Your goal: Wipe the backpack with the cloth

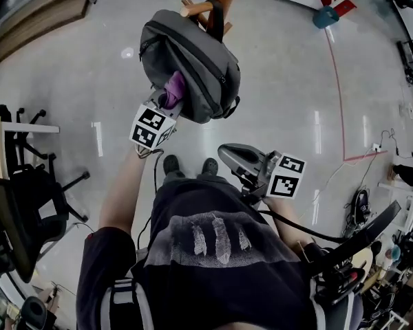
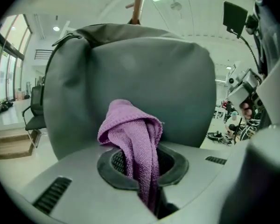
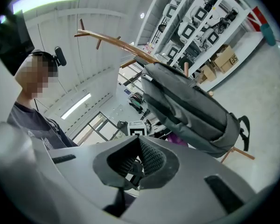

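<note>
while the left gripper (image 1: pixel 171 105) pinches the purple cloth (image 2: pixel 133 139) against the grey backpack (image 1: pixel 193 57), the right gripper (image 1: pixel 230 155) hangs closed, empty.

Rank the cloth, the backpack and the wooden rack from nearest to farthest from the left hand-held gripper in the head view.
1. Cloth, clamped in the left hand-held gripper.
2. Backpack, just beyond the cloth.
3. Wooden rack, above, holding the backpack.

- Backpack (image 2: pixel 130 73): matt grey woven fabric, smooth.
- Cloth (image 2: pixel 137 139): purple, soft, nubbly weave.
- Rack (image 3: pixel 107 39): bare light wood.
- Floor (image 1: pixel 275 95): pale and glossy, reflecting lights.
- Left gripper (image 2: pixel 140 168): matt grey plastic shell.
</note>
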Action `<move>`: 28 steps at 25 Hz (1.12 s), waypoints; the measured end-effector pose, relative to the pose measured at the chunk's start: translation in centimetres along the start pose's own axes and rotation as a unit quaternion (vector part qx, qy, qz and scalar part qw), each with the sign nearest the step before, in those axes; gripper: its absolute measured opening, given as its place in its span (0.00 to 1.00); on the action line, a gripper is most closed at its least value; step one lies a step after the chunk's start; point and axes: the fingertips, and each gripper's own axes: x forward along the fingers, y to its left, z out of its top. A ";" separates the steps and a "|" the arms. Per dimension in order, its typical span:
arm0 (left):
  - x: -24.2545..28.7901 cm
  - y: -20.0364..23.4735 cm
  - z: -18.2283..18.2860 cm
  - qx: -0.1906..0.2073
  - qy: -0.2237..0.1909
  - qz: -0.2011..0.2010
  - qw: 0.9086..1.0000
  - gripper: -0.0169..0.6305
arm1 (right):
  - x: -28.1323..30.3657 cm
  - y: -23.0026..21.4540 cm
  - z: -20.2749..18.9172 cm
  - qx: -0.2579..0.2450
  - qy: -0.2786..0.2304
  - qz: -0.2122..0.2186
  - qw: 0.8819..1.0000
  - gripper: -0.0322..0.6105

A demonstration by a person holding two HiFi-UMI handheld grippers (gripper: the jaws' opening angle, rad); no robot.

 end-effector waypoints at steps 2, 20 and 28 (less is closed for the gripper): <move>-0.3 -2.3 1.1 -0.004 -0.012 -0.022 1.000 0.10 | 0.1 0.0 -0.1 0.000 0.001 0.004 1.000 0.04; -8.4 3.8 7.9 0.015 -0.120 0.156 0.980 0.10 | -0.9 -0.2 -0.9 -0.001 -0.001 0.023 1.000 0.04; -6.3 13.1 12.3 0.080 -0.094 0.181 0.976 0.10 | -1.0 -0.1 -0.8 -0.003 -0.007 0.007 1.000 0.04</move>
